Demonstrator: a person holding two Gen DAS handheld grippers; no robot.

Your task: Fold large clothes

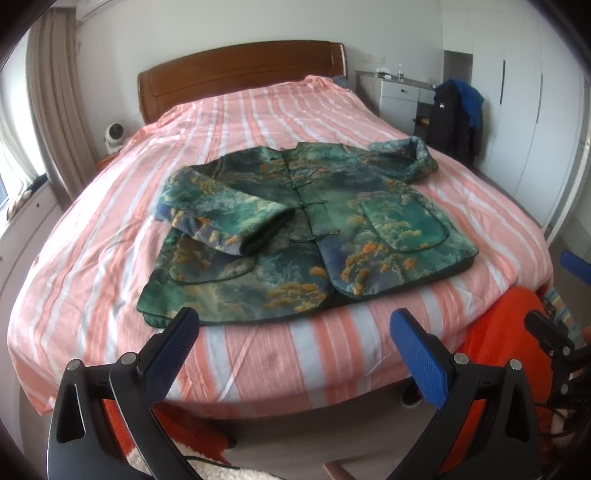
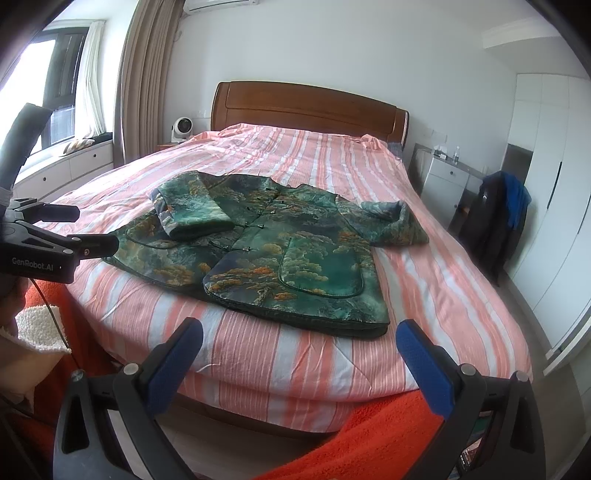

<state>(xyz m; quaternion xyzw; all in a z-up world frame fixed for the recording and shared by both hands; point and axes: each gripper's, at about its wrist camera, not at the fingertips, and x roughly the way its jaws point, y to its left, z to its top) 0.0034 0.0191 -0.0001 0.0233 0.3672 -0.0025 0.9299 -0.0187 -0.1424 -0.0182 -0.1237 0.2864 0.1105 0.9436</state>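
A green patterned jacket (image 1: 306, 229) lies front-up on a striped bed (image 1: 258, 110), one sleeve (image 1: 221, 218) folded across its chest, while the left gripper (image 1: 295, 325) and right gripper (image 2: 299, 332) hover at the foot, jaws spread wide and empty.

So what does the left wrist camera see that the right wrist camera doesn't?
Only the left wrist view shows the left claw, open, from behind. Only the right wrist view shows the dark window, the white wall air conditioner, and the right claw, also open. Both share the green floral padded jacket, one sleeve folded across its front, on the pink striped bed cover, and the brown wooden headboard.
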